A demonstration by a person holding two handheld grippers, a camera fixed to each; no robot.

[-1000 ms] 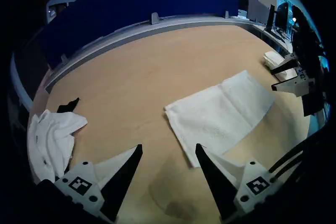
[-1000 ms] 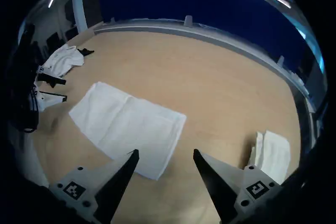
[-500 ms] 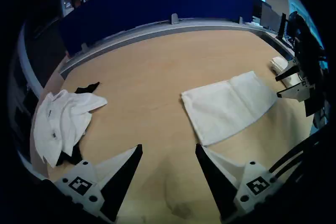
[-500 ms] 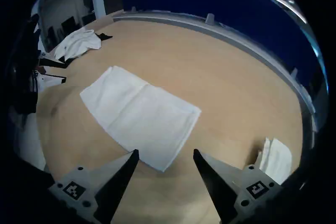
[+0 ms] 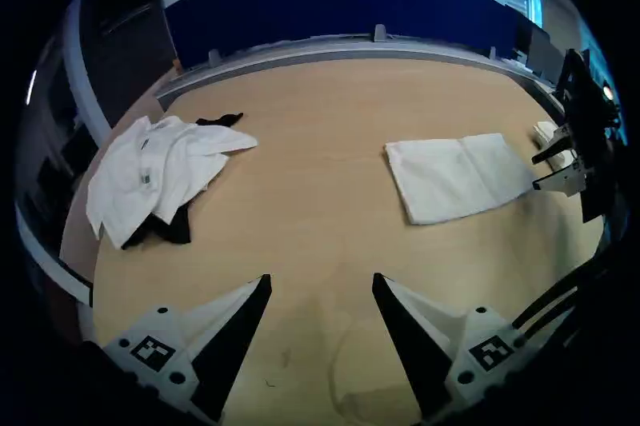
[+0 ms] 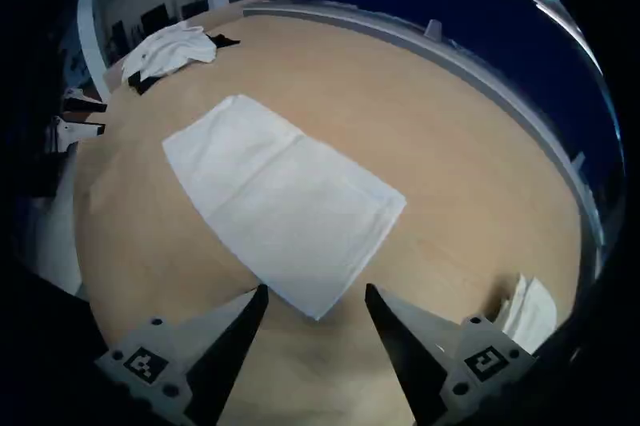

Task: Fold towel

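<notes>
A white towel [image 5: 460, 176] lies flat on the wooden table [image 5: 320, 146], folded with a crease across its middle. In the left gripper view it sits to the right, well beyond my left gripper [image 5: 320, 286], which is open over bare wood. In the right gripper view the towel [image 6: 280, 198] spreads just ahead of my right gripper [image 6: 314, 296], which is open with the towel's near corner between its fingertips' line. The right gripper [image 5: 552, 170] also appears at the towel's far end in the left gripper view. The left gripper [image 6: 80, 116] shows at the left edge of the right gripper view.
A crumpled heap of white cloth with black fabric under it [image 5: 156, 174] lies at the table's left; it appears far off [image 6: 170, 50] in the right gripper view. A small folded white towel [image 6: 532, 314] rests near the table's right edge. A blue partition [image 5: 336, 2] backs the table.
My left gripper has pulled back and turned left, so the towel shrank and shifted right and the cloth heap came into fuller view. My right gripper has moved closer over the towel's near corner.
</notes>
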